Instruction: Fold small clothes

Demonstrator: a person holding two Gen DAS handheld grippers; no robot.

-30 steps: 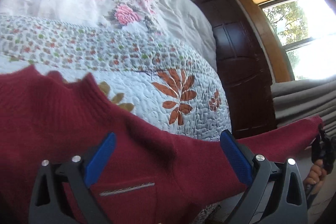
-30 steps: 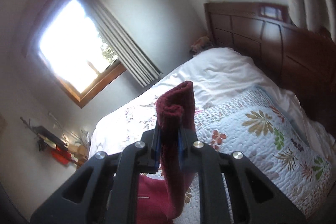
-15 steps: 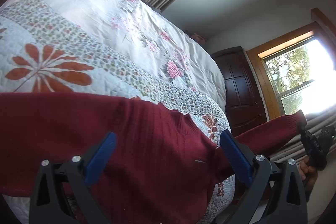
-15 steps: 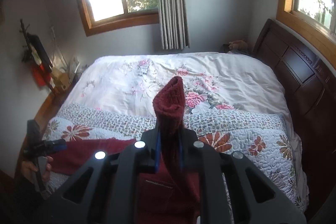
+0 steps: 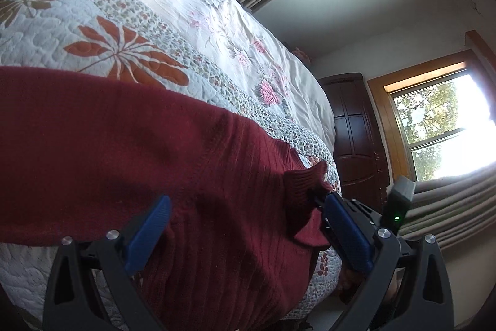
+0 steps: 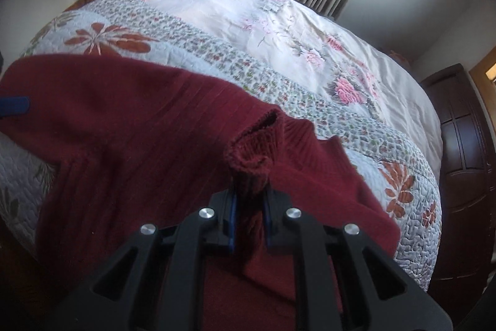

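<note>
- The left gripper [image 5: 248,235] hangs with its jaws spread wide and nothing pinched; the dark red sweater [image 5: 139,151] lies between and ahead of its blue pads [image 5: 148,233], flat on the quilt [image 5: 46,21] at the near edge of the bed.
- Risk on this side: those open jaws hold no cloth, so I judge that a pull from the other side could drag the whole sweater across the quilt and off the bed's edge, or bunch the flat body.
- The right gripper [image 6: 250,218] has its jaws closed on a ribbed cuff [image 6: 257,151] of the sweater, which stands up in a curl just ahead of the fingertips, over the sweater's body.
- Risk here: only the cuff's end seems caught, so the knit could slip out, or the sleeve could land twisted and spoil the fold.
- Beyond the jaws lie the quilt's orange flowers and a pale floral bedspread [image 6: 248,8]; nothing rests on them in the sweater's way.
- Further right stand a dark wooden headboard [image 6: 465,145] and a bright window [image 5: 434,126], both well apart from the work.
</note>
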